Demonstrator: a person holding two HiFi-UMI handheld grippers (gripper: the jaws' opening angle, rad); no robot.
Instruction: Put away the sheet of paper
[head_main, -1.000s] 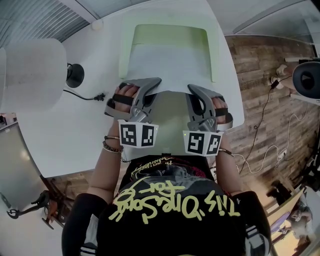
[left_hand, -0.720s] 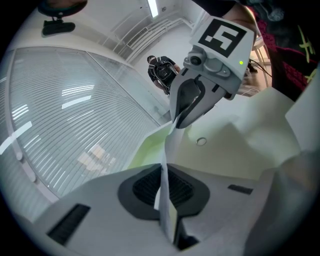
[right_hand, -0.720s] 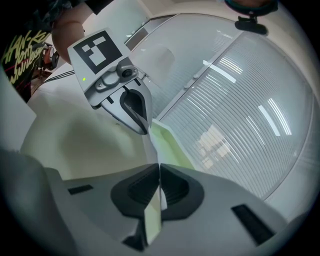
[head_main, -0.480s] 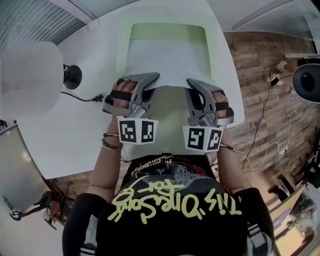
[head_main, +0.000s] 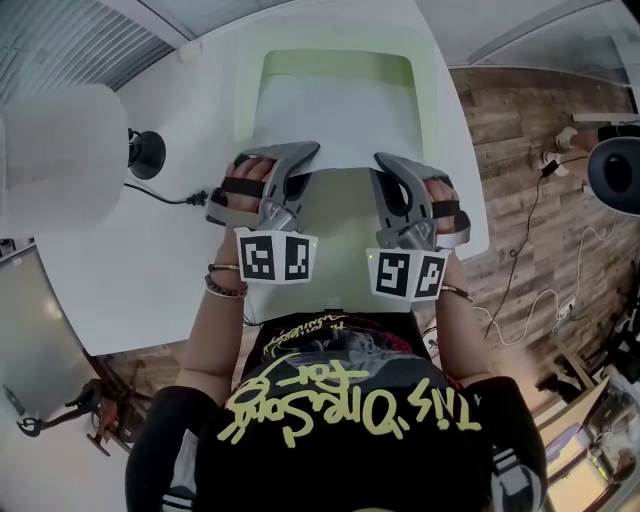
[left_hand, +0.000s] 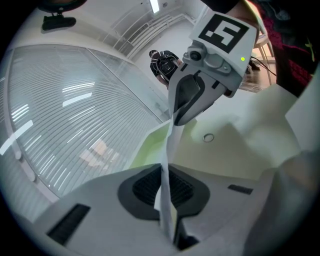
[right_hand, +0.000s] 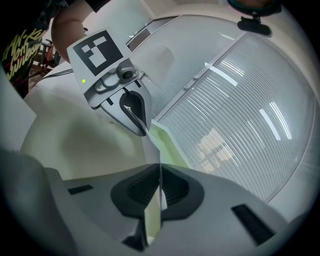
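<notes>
The white sheet of paper (head_main: 335, 115) lies over a pale green folder (head_main: 340, 56) at the far side of the white table. Its near edge is lifted between both grippers. My left gripper (head_main: 303, 158) is shut on the sheet's near left corner, and my right gripper (head_main: 383, 166) is shut on the near right corner. In the left gripper view the paper (left_hand: 167, 150) runs edge-on through the closed left gripper (left_hand: 165, 196) across to the right gripper (left_hand: 187, 107). In the right gripper view the paper (right_hand: 151, 150) is pinched in the right gripper (right_hand: 158, 194) and reaches the left gripper (right_hand: 134, 117).
A large white cylinder (head_main: 62, 150) stands at the table's left, with a black round base (head_main: 146, 152) and a black cord with plug (head_main: 190, 194) beside it. The table's right edge (head_main: 472, 170) drops to a wooden floor with cables.
Both grippers have edged slightly away from me toward the folder, carrying the sheet's near edge with them. Both stay shut on the paper.
</notes>
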